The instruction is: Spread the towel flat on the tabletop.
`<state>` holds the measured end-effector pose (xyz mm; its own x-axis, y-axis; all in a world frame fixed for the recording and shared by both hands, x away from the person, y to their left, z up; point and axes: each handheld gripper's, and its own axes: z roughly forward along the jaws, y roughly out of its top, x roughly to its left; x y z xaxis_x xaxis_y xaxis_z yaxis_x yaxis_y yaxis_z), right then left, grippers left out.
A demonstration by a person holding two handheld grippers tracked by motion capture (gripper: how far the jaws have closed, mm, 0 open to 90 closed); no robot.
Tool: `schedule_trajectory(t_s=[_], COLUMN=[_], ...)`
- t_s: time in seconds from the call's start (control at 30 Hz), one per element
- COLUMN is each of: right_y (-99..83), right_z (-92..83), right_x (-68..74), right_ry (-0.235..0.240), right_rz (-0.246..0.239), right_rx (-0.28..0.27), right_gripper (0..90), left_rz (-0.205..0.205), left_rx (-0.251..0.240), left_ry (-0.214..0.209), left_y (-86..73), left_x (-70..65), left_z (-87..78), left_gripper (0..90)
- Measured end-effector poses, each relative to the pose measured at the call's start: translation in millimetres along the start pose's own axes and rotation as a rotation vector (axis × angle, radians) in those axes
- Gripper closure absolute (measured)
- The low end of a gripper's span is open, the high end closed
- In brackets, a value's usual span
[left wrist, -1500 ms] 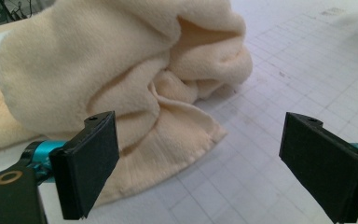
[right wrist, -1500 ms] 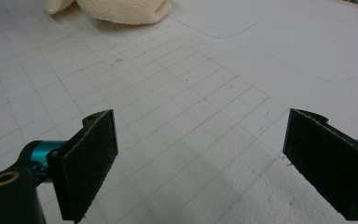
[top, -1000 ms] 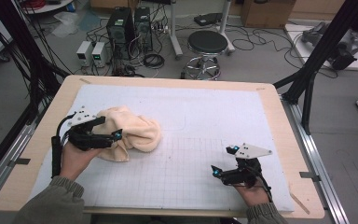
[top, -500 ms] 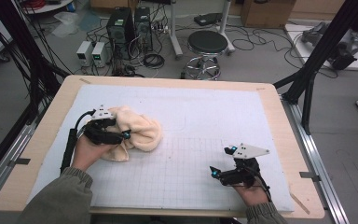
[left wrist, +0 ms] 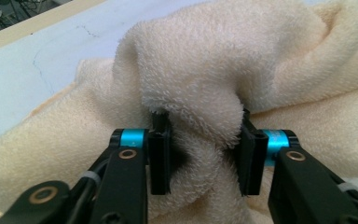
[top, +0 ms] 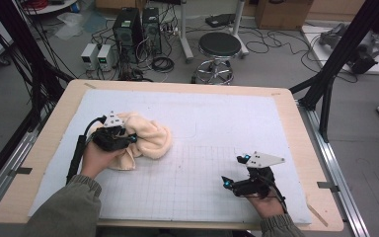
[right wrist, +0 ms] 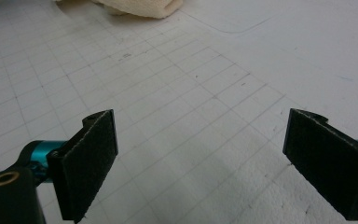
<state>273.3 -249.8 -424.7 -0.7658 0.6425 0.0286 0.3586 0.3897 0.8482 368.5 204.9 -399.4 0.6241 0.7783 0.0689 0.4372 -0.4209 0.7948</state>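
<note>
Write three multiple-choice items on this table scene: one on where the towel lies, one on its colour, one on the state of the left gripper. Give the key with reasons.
1. Where does the towel lie on the white mat?
A. on its left part
B. at its right edge
C. on the floor

2. What colour is the towel?
A. dark blue
B. cream
C. red

3. How does the left gripper stand?
A. wide open over bare mat
B. lying on its side, away from the towel
C. closed on a fold of towel

Key: 1 A, the high view shows it bunched on the left part, by the left hand; 2 B, its pile is pale cream in all three views; 3 C, its fingers, which have just been closing, pinch a ridge of towel, while the right gripper is open over bare mat.
</note>
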Motion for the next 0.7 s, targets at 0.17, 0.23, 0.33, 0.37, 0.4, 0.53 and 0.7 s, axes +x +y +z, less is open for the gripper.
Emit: schedule_trajectory(t_s=[0.17,0.23,0.33,0.37,0.4,0.53,0.7], right_y=[0.1,0.1,0.1,0.1,0.1,0.2,0.1], right_z=[-0.6,-0.1,0.1,0.0,0.0,0.2,0.3], right_x=[-0.2,0.0,0.2,0.0,0.0,0.0,0.2], right_ry=[0.001,0.0,0.004,0.002,0.002,0.005,0.006], right_rz=[0.008,0.012,0.002,0.0,0.0,0.003,0.002], right_rx=[-0.002,0.0,0.002,0.0,0.0,-0.001,0.003], right_gripper=[9.2,9.2,9.2,9.1,9.1,9.2,9.1], left_rz=[0.009,-0.001,-0.003,-0.005,-0.005,-0.011,-0.029], left_rx=[-0.012,-0.022,-0.028,-0.031,-0.031,-0.034,-0.059], left_ry=[-0.008,-0.011,-0.015,-0.016,-0.016,-0.026,-0.047], left_y=[-0.3,-2.1,-3.6,-3.6,-3.6,-2.8,-1.2], left_x=[-2.0,-2.4,-1.9,-2.1,-2.1,-2.5,-4.0], left_z=[-5.8,-6.9,-8.2,-8.3,-8.3,-10.7,-15.4], left_gripper=[67.7,67.7,67.8,67.8,67.8,68.1,68.7])
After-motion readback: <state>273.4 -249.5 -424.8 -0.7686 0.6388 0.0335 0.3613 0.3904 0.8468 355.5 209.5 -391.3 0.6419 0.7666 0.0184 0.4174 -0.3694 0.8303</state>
